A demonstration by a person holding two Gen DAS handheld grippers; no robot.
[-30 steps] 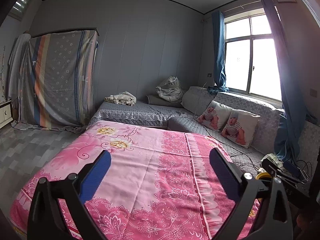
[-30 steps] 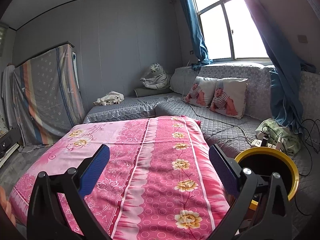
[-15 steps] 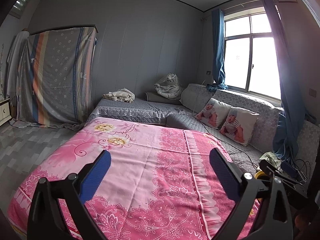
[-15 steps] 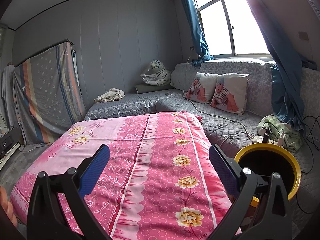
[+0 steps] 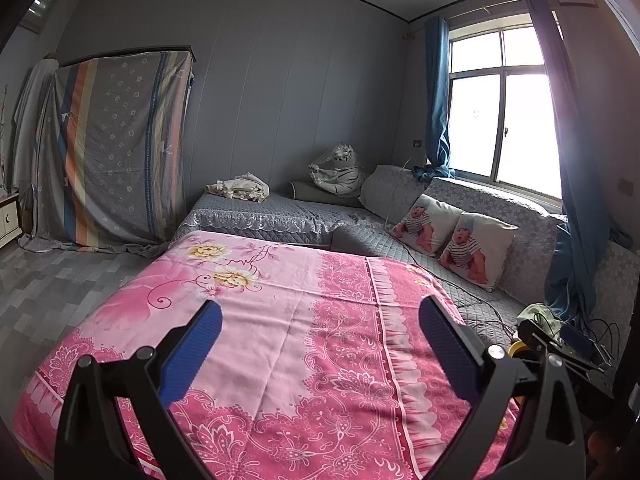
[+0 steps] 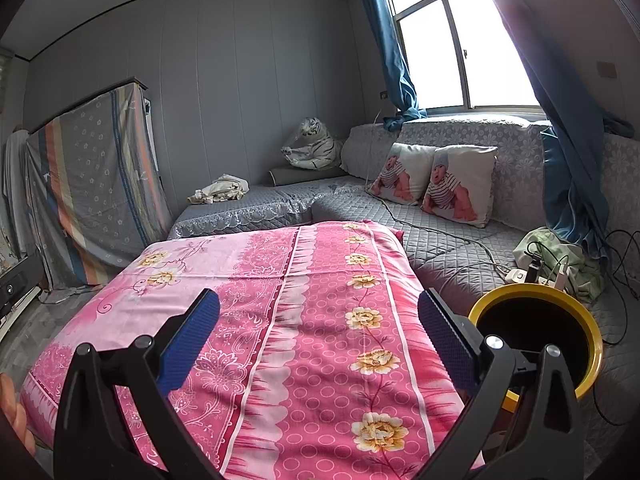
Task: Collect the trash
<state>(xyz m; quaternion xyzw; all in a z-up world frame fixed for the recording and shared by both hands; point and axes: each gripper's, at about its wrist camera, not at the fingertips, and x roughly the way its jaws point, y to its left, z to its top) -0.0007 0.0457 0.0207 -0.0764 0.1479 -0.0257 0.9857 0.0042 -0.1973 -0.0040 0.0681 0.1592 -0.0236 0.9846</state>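
A yellow bin with a black inside (image 6: 536, 336) stands at the right of the pink flowered cloth (image 6: 304, 320), just beyond my right gripper's right finger. My right gripper (image 6: 318, 332) is open and empty above the cloth. My left gripper (image 5: 320, 336) is open and empty above the same pink cloth (image 5: 280, 320); a sliver of the yellow bin (image 5: 520, 347) shows at its right behind the other gripper's body. No loose trash shows on the cloth in either view.
A grey quilted corner sofa (image 6: 440, 240) runs behind and to the right, with two baby-print pillows (image 6: 440, 184), a plush tiger (image 6: 316, 148), crumpled cloth (image 6: 220, 194), a power strip with cables (image 6: 532, 276) and a green cloth (image 6: 560, 256). A draped cabinet (image 5: 116, 152) stands left.
Both views have shifted slightly, the room sitting a little higher in frame. Both grippers stay open and empty.
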